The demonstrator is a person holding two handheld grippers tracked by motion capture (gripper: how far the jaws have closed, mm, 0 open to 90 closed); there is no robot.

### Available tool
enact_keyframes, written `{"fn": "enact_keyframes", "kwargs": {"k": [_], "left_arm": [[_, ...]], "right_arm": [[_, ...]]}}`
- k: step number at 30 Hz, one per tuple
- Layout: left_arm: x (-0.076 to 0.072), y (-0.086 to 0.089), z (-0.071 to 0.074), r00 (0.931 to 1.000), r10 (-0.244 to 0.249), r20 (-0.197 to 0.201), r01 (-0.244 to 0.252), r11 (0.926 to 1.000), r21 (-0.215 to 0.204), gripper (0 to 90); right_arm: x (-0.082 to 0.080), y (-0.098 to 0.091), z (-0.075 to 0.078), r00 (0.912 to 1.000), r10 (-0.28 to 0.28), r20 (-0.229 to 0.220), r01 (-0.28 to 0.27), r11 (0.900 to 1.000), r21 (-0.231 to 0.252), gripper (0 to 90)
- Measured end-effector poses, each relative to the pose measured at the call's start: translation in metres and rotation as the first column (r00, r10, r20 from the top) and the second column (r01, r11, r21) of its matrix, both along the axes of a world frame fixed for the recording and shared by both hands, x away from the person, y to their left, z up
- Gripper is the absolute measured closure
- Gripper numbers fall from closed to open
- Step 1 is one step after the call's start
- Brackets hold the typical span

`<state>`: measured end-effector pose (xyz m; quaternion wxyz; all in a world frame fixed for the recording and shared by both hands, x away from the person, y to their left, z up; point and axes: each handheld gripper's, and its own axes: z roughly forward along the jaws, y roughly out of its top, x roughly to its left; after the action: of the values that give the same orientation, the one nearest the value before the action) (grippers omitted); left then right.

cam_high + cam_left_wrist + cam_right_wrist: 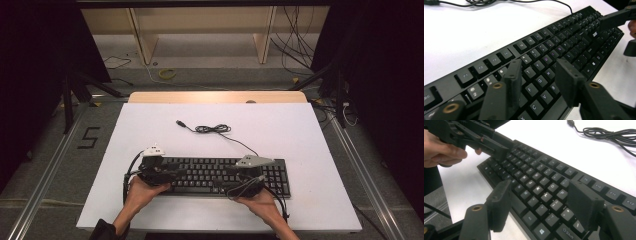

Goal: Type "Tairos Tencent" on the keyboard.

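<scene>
- Keyboard point(220, 176), black, lies flat on the white table point(300, 135), under and between the tips of both grippers.
- Left gripper point(159, 172) hangs over the keyboard's left end; in the left gripper view its fingers point(512, 75) stand about half apart above the letter keys, with T, G and B showing in the gap between them.
- Neither left pad presses on a key or on the keyboard's edge as far as can be seen; the fingers hover just over the keycaps.
- Right gripper point(250, 179) sits at the keyboard's right half, near its front edge; in the right gripper view its fingers point(584, 205) are spread wide, the left one just off the front edge, the right one over the keys, with the K, L and O keys between them.
- Nothing is pinched between the right fingers; they straddle the keys loosely.
- Beyond the right fingers, far along the keyboard, the other gripper appears, held in a hand point(441, 151).
- Cable point(212, 129) of the keyboard trails away behind both pairs of fingers, bunched in a small coil on the table, well apart from them.
</scene>
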<state>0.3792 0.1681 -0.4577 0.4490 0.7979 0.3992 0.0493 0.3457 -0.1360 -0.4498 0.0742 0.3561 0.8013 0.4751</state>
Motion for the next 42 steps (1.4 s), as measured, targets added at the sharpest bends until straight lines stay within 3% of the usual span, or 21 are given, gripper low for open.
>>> {"fn": "enact_keyframes", "kwargs": {"k": [9, 18, 42], "left_arm": [[0.008, -0.01, -0.006, 0.9997, -0.023, -0.007, 0.023, 0.998, 0.058, 76.3], [0.016, -0.018, -0.011, 0.9993, -0.036, -0.012, 0.037, 0.9946, 0.097, 85.3], [0.022, -0.026, -0.019, 0.9986, -0.043, -0.032, 0.047, 0.9887, 0.142, 89.2]], "right_arm": [[-0.005, -0.006, 0.0, 0.9999, -0.004, 0.013, 0.004, 1.0, 0.003, 34.0], [-0.01, -0.012, 0.001, 0.9995, -0.016, 0.027, 0.016, 0.9997, 0.018, 32.8], [-0.014, -0.015, -0.001, 0.9997, -0.015, 0.018, 0.015, 0.9997, 0.017, 31.5]]}}
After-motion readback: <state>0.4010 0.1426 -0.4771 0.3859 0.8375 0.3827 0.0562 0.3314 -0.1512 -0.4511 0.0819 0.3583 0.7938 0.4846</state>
